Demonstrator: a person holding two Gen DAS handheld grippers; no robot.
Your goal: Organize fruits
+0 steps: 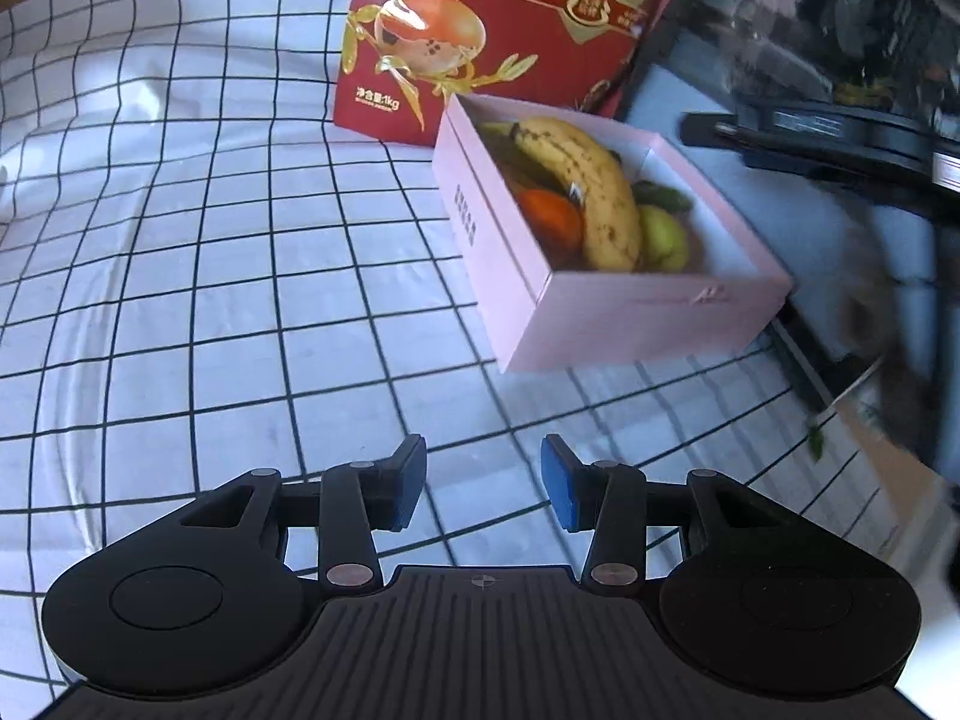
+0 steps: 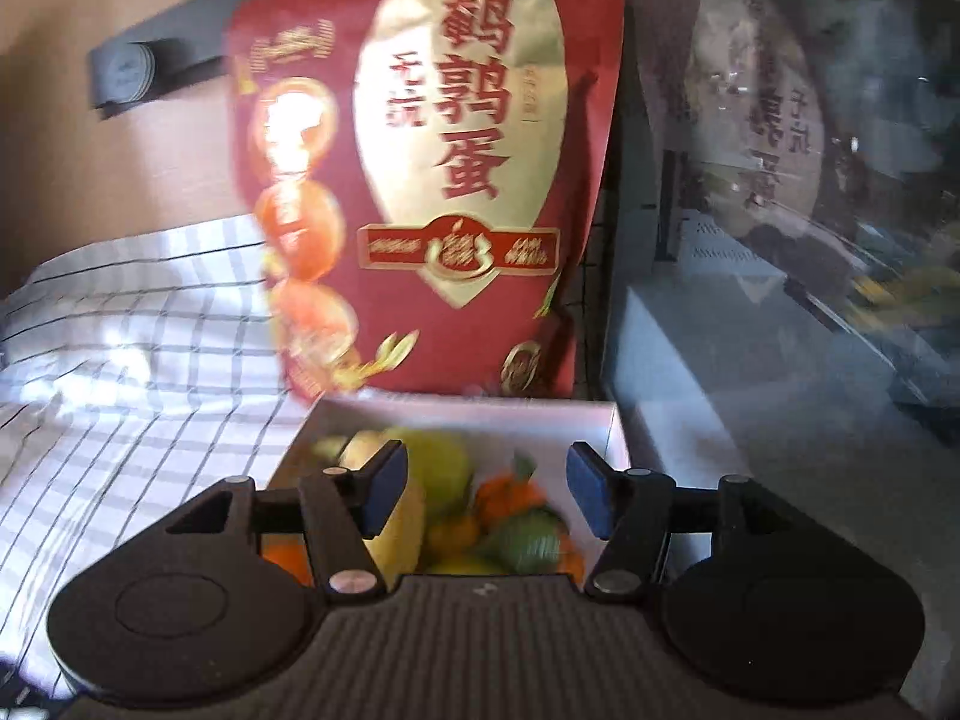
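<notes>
Pink box, rectangular, smooth matte card with a white inner lining, resting on a white cloth with a black grid print, wrinkled, spread over the worktop. Box at about 2 o'clock from the left tool, well apart from it. Inside, a long curved banana, yellow with many brown speckles, lying lengthwise; an orange-red rounded fruit touching its left flank, a pale green pear-like fruit against its right flank, something darker green behind, too shadowed to name. Behind the box at 12 o'clock, a glossy red pouch standing upright, gold panel, printed orange fruits, Chinese characters.

Left tool spread, blue pads apart, nothing between them, over bare cloth.

Right wrist view blurred: right tool spread wide and carrying nothing, hovering directly above the open box; yellow, orange and green fruits below, possibly a mandarin with a leaf. Same red pouch just beyond, at 12 o'clock.
</notes>
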